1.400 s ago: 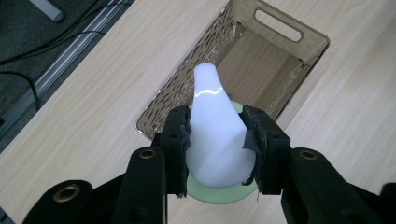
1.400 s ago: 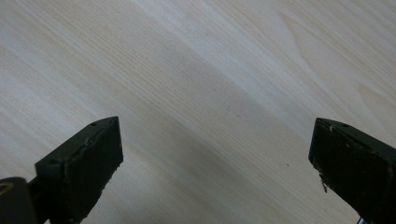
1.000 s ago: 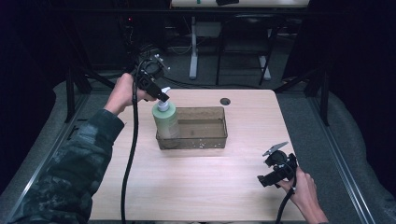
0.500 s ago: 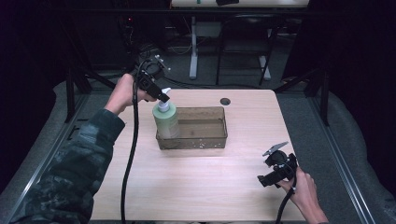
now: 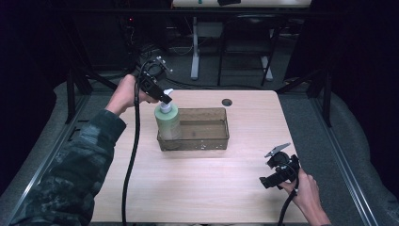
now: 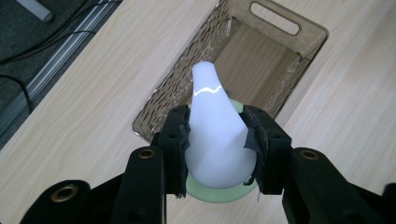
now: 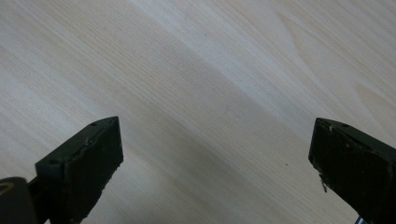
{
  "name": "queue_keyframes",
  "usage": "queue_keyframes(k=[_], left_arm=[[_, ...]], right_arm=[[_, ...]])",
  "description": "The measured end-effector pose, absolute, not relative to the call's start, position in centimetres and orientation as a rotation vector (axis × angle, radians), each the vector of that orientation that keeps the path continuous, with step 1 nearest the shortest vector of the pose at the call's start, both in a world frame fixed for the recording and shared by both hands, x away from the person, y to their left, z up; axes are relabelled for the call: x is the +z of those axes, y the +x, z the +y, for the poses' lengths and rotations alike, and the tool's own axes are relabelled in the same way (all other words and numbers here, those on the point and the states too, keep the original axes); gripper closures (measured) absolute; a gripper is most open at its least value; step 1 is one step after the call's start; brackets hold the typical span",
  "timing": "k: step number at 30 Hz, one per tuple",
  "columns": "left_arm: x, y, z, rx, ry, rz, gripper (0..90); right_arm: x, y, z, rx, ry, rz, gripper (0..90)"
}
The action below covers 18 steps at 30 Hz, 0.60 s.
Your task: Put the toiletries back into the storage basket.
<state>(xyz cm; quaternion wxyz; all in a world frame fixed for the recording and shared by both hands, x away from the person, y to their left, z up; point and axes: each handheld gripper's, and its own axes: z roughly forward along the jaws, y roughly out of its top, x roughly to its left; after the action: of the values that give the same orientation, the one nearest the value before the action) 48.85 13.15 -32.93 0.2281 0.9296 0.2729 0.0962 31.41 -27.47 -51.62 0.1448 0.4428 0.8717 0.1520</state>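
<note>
A pale green pump bottle [image 5: 168, 121] with a white pump head [image 6: 215, 126] stands upright in the left end of a smoky clear plastic bin [image 5: 207, 141]. My left gripper [image 5: 162, 98] comes in from the upper left and is shut on the pump head, its two black jaws pressed against the head's sides [image 6: 217, 140]. The bin's far end has a handle slot [image 6: 274, 17]. My right gripper [image 5: 268, 181] rests low over the bare wooden table [image 5: 211, 188] near the front right. Its jaws stand wide apart [image 7: 215, 154] with nothing between them.
A small round hole [image 5: 227, 102] sits in the table top behind the bin. A black cable [image 5: 132, 155] trails from the left gripper down the table's left side. Dark floor, table legs and metal rails surround the table.
</note>
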Motion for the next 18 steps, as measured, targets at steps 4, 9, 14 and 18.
queue_keyframes(k=[4, 9, 14, 18], left_arm=[[-33.1, 48.9, 13.3, 0.243, 2.542, 0.776, 54.2], [-33.0, 48.8, 13.5, 0.25, 2.494, 0.799, 34.3], [-32.6, 48.3, 14.0, 0.263, 2.457, 0.805, 19.2], [-32.1, 47.8, 14.7, 0.274, 2.427, 0.814, 14.4]], right_arm=[[-51.6, 31.4, -27.5, 0.434, 1.272, 2.509, 2.4], [-51.6, 31.4, -27.4, 0.449, 1.282, 2.51, 2.4], [-51.6, 31.4, -27.4, 0.448, 1.282, 2.51, 2.4], [-51.6, 31.4, -27.5, 0.439, 1.274, 2.51, 2.4]])
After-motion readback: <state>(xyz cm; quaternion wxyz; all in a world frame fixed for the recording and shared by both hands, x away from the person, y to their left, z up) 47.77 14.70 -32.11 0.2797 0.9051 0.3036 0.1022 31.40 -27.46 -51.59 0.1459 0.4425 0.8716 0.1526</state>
